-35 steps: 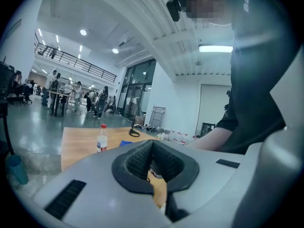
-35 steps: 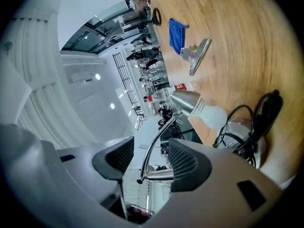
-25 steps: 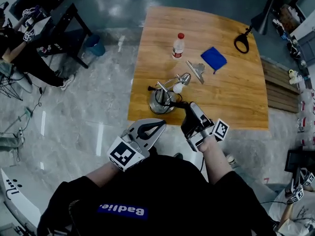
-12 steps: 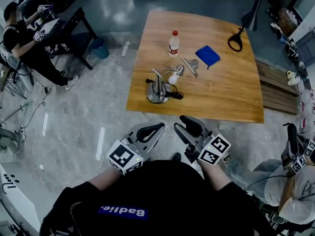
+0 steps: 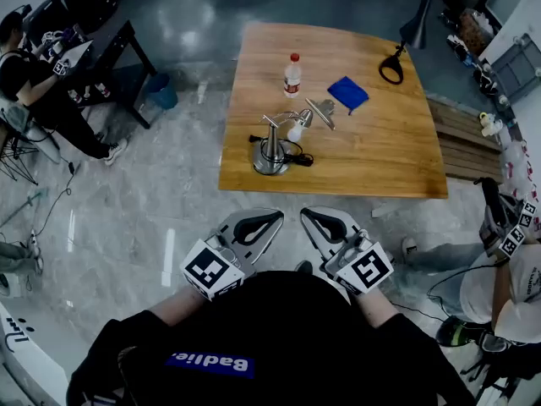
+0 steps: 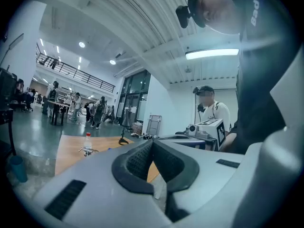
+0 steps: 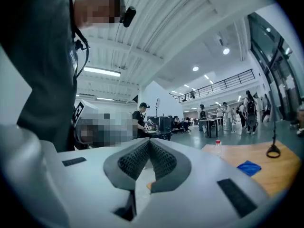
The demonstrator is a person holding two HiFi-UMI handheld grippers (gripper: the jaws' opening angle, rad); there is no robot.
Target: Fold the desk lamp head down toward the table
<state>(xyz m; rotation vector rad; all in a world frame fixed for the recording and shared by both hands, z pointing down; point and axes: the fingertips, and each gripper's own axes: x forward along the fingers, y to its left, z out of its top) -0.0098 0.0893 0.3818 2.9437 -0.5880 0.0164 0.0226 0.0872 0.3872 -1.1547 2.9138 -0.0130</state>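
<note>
The silver desk lamp [image 5: 270, 155] stands near the wooden table's [image 5: 372, 155] front left corner. Its arm is bent and its head [image 5: 297, 127] hangs low, a little above the tabletop. A black cord [image 5: 300, 160] curls by the base. Both grippers are held off the table, close to the person's chest, well short of the lamp. My left gripper [image 5: 280, 214] [image 6: 152, 142] is shut with nothing between its pads. My right gripper [image 5: 305, 214] [image 7: 148, 141] is likewise shut and empty. In the left gripper view the lamp [image 6: 88, 150] shows small and far off.
On the table stand a red-capped bottle [image 5: 292, 75], a blue cloth [image 5: 347, 94], a metal clip [image 5: 322, 112] and a black looped object [image 5: 391, 68]. A blue bin [image 5: 163, 94] and dark desk sit left; a wooden bench [image 5: 461, 142] right. People stand at both sides.
My right gripper has pulled back from the lamp's base, rolled over and shut. Both grippers have drawn back off the table toward the chest. The lamp stays put.
</note>
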